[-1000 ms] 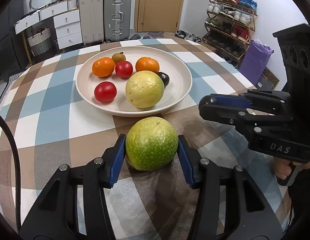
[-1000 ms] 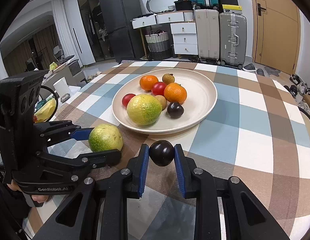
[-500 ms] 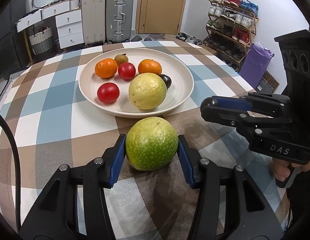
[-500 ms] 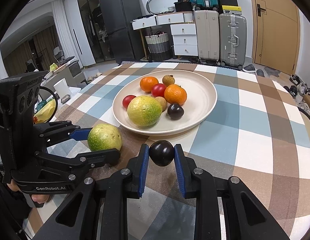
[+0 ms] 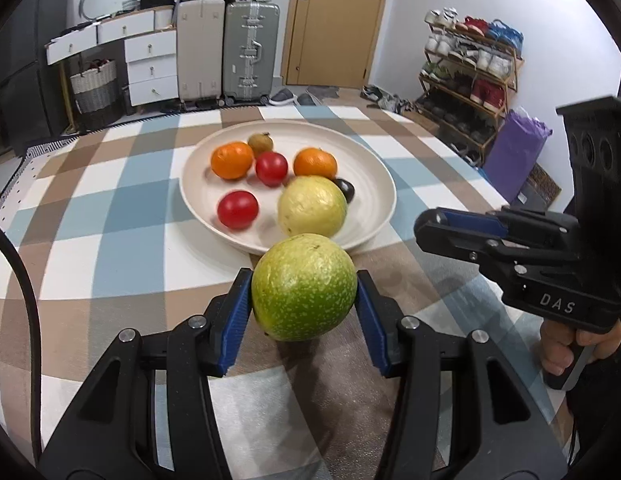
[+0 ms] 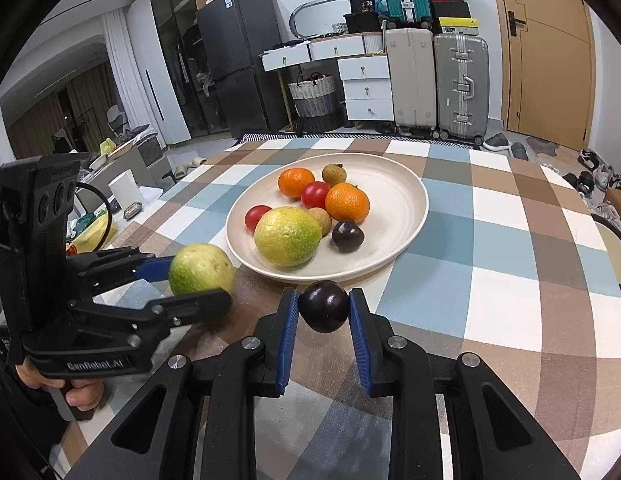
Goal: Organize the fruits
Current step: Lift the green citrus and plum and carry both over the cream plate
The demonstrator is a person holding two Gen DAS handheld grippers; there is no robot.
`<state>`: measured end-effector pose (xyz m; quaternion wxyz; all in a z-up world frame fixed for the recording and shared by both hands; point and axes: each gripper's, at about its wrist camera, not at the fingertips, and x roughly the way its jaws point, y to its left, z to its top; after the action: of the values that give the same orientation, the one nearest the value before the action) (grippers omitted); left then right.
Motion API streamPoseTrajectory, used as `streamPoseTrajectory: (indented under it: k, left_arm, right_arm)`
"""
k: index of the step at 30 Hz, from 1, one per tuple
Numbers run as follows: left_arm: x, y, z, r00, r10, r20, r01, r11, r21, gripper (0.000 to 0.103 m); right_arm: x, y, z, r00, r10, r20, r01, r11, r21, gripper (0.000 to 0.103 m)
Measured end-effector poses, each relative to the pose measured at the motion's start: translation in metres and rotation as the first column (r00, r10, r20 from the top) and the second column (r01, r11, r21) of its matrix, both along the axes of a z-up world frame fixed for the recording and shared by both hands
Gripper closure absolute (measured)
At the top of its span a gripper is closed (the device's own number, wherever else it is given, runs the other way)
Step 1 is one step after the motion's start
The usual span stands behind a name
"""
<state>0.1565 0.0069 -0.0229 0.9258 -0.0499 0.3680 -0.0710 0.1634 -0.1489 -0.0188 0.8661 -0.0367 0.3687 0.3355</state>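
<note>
Left wrist view: left gripper (image 5: 304, 300) clamped on a big green speckled fruit (image 5: 304, 286), blue pads (image 5: 236, 312) pressed against both sides. Fruit sits just short of the cream plate (image 5: 374, 168), overlapping its near rim in the picture; whether it is off the checked tablecloth (image 5: 90, 240) I can't tell. On the plate: two oranges (image 5: 231, 160), two red tomatoes (image 5: 237, 209), a small brown fruit (image 5: 260, 142) at the back, a large yellow-green fruit (image 5: 312, 206) at the front, and a dark fruit (image 5: 345, 190) partly hidden behind it. Right gripper (image 5: 442, 226) comes in from the right edge, side-on; what it holds is hidden from this angle.

Right wrist view: right gripper (image 6: 324, 308) closed on a small dark purple fruit (image 6: 324, 306), pads touching both sides, just before the plate's (image 6: 406, 196) near rim. Left gripper (image 6: 206, 280) is at left, fingers around the green speckled fruit (image 6: 200, 268), beside the plate's left edge. Another small brownish fruit (image 6: 320, 220) shows between the yellow-green one (image 6: 287, 236) and the nearer orange (image 6: 346, 202).
</note>
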Motion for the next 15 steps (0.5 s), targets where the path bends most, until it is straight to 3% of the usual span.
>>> streamPoseTrajectory:
  k: [15]
  left_arm:
    - [0.018,0.024,0.023,0.995,0.090,0.048,-0.090,0.996,0.004,0.055]
  right_arm:
    - [0.030,-0.006,0.015,0.997,-0.078,0.007,0.077,0.996,0.048,0.077]
